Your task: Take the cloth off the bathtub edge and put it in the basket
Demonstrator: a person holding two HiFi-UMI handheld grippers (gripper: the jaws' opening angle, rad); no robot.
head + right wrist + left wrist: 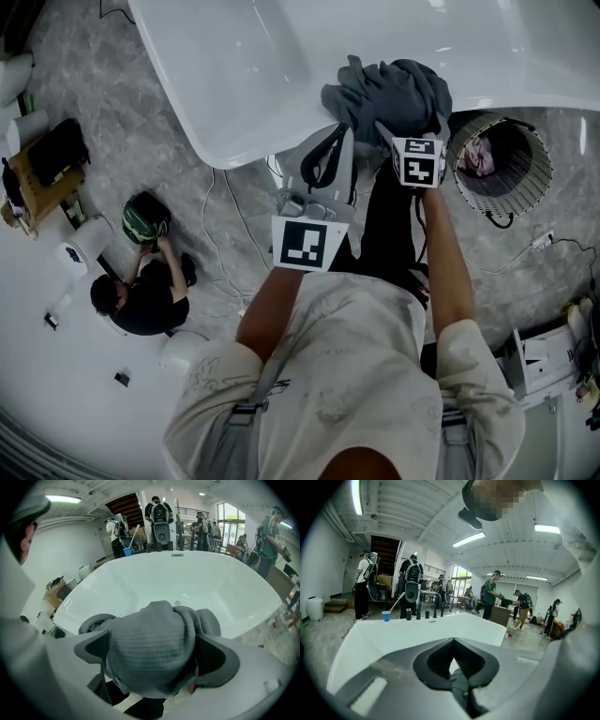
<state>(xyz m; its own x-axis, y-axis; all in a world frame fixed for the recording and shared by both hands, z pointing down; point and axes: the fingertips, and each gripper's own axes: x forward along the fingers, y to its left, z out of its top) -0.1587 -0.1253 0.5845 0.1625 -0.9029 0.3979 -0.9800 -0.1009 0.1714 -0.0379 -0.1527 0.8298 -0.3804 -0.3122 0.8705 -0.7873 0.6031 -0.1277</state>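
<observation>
**Head view.** The cloth (386, 94) is found heaped on the near rim of the bathtub (244, 84), at the end nearest the basket (539, 178), which stands on the floor just beside that end. The right gripper (408, 131) is set down over the heap. The left gripper (330, 155) is held just beside the rim, clear of the cloth. Something pale lies in the basket; it cannot be identified.

**Left gripper view.** The jaws are seen closed tip to tip, with nothing gripped. A dark part low between them cannot be made out. The cloth is not shown here.

**Right gripper view.** The jaws stand wide apart, and the cloth bulges between them and fills the gap. No squeeze is evident. Whether the pads touch the fabric cannot be told.

**Step in hand.** The grasp is judged to be pending. The jaws should be sunk deep enough for several folds to be caught, then closed fully before any lift, so that no loose end is dragged along the rim. The underside of the heap is hidden, so a snag cannot be ruled out.
</observation>
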